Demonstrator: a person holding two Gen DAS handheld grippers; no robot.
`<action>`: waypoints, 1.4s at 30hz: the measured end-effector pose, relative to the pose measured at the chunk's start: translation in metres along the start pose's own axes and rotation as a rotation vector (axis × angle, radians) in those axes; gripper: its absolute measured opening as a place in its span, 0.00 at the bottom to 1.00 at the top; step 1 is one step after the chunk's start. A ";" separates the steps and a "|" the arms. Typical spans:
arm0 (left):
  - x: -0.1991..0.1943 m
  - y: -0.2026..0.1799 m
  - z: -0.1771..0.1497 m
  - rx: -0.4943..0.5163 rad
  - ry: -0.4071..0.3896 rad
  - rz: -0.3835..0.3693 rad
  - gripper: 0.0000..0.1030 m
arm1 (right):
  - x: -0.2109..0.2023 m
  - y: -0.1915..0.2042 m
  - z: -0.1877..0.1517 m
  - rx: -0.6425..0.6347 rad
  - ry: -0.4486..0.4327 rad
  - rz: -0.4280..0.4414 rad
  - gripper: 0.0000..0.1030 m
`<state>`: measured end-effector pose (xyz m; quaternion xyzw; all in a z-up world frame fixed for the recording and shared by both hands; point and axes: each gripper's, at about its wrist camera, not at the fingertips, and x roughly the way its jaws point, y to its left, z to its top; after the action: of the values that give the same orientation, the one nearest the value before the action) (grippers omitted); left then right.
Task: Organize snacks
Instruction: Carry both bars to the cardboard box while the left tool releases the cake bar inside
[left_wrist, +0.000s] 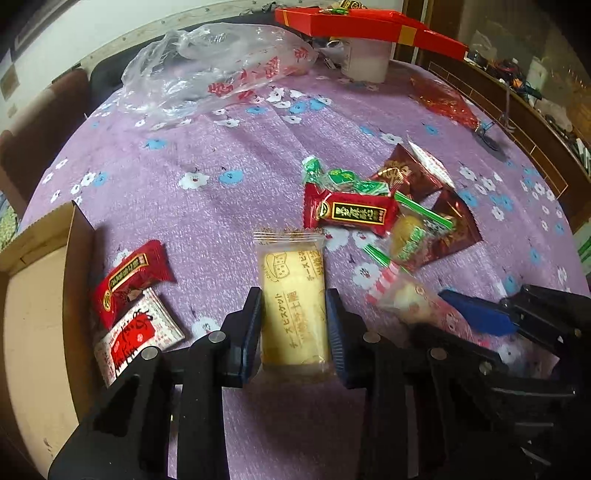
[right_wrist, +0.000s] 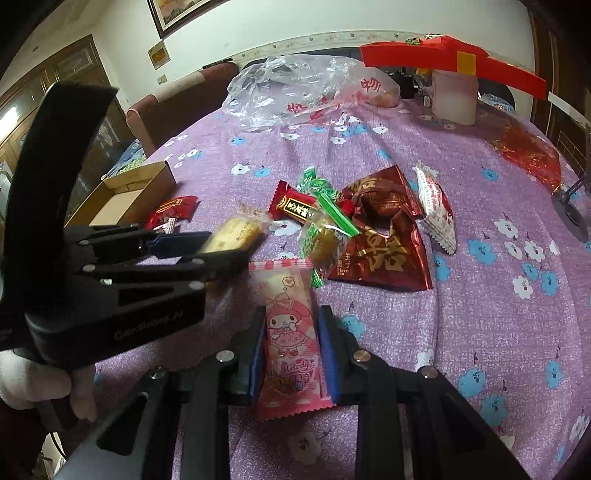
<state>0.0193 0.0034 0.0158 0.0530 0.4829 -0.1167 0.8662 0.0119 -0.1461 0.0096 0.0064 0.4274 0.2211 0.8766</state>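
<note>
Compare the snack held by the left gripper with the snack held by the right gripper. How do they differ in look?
The yellow biscuit packet is clear, showing a pale yellow biscuit and brown lettering; the pink snack packet is pink with a cartoon character.

The yellow biscuit packet sits in the left gripper; the pink snack packet sits in the right gripper.

Both are long sealed packets, each clamped between fingers above the purple floral tablecloth.
</note>
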 end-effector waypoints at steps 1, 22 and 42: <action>-0.002 0.002 -0.001 -0.016 -0.002 -0.012 0.32 | -0.001 -0.001 0.000 0.004 -0.007 -0.001 0.29; -0.126 0.106 -0.086 -0.411 -0.246 -0.123 0.32 | -0.018 0.005 0.000 -0.005 -0.126 0.013 0.28; -0.148 0.206 -0.138 -0.581 -0.298 -0.033 0.32 | -0.025 0.172 0.037 -0.241 -0.123 0.168 0.28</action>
<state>-0.1173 0.2529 0.0642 -0.2221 0.3649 0.0055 0.9042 -0.0395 0.0060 0.0869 -0.0496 0.3414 0.3424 0.8739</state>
